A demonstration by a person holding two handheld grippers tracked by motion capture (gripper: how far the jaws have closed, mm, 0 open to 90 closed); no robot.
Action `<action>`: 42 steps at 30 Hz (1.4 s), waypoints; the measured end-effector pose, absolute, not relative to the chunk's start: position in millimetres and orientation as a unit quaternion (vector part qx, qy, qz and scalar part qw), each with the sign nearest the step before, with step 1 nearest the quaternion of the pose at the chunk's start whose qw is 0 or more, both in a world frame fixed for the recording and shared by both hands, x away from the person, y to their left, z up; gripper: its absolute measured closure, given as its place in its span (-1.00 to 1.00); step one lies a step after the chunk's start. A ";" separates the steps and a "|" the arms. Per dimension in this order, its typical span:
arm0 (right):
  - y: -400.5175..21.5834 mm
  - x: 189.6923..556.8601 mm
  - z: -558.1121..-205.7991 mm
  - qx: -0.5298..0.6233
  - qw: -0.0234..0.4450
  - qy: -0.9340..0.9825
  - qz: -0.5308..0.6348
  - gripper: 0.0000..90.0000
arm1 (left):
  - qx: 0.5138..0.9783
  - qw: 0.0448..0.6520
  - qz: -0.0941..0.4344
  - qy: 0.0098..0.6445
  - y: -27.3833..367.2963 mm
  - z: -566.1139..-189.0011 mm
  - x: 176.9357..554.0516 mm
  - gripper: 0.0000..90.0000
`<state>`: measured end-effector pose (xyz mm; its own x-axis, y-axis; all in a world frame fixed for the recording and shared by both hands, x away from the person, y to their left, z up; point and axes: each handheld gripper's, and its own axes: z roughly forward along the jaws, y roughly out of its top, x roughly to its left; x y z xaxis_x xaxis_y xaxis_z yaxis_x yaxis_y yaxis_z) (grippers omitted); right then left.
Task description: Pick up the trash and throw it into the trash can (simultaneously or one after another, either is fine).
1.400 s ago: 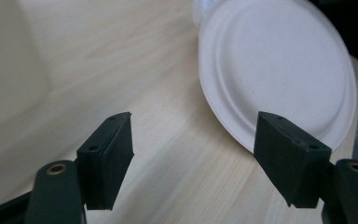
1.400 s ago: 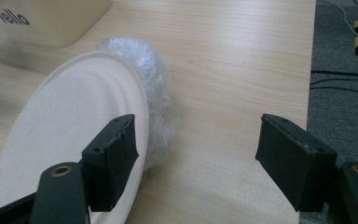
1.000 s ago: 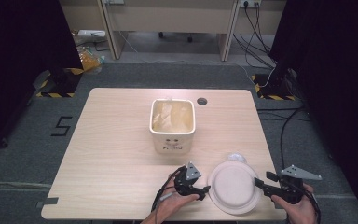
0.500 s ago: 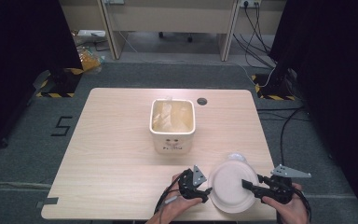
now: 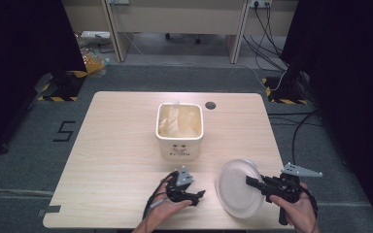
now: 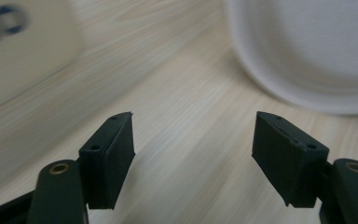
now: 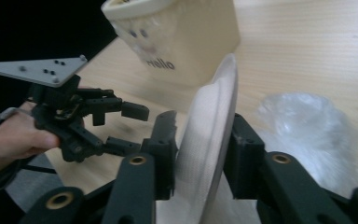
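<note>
Right gripper [image 5: 253,182] at near right edge of the counter [image 5: 116,145], jaws just been closing, now clamped on the rim of the white paper plate [image 5: 238,187]. In the right gripper view the plate [image 7: 209,140] stands on edge between the 2 black jaws, pads pressing both faces. The high view shows the plate tilted up off the counter, its right rim in the jaws, sitting at the near right part of the counter just left of the right hand [image 5: 296,208].

Left gripper [image 5: 196,195] near the front edge, just left of the plate, not touching it. Jaws apart, nothing between them; the left gripper view shows bare wood between the 2 pads and the plate [image 6: 307,51] beyond at upper right. Left hand [image 5: 167,208] comes in from the bottom edge.

Clear crumpled plastic [image 7: 303,126] lies on the counter just behind the plate in the right gripper view.

Farther back, mid-counter, a cream square bin [image 5: 179,131] with a liner inside and "Hello" printed on its front, well apart from both grippers. Small round hole [image 5: 210,105] in the counter behind the bin, to its right.
</note>
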<state>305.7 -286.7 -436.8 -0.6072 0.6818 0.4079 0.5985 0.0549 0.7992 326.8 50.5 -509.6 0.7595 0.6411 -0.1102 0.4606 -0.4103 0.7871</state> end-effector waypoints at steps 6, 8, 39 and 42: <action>-278.3 306.4 -433.3 0.421 0.005 0.712 0.563 0.71 | 0.822 0.421 0.107 0.368 111.8 -510.3 330.3 -0.38; -276.8 306.5 -431.1 0.415 -0.002 0.708 0.571 0.76 | 0.817 0.418 0.110 0.382 128.7 -511.1 331.1 -0.39; -214.1 381.8 -308.1 0.307 -0.046 0.688 0.656 0.85 | 0.807 0.369 0.180 0.425 190.3 -522.5 333.2 -0.58; -200.2 402.0 -296.3 0.305 -0.050 0.687 0.658 0.85 | 0.806 0.370 0.181 0.426 190.0 -522.6 333.1 -0.59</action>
<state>402.0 -200.2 -296.3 -0.8090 0.3538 0.4694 0.4846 -0.0507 0.8733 333.1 190.0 -522.6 0.5719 0.8199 -0.0244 0.5527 -0.3632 0.7500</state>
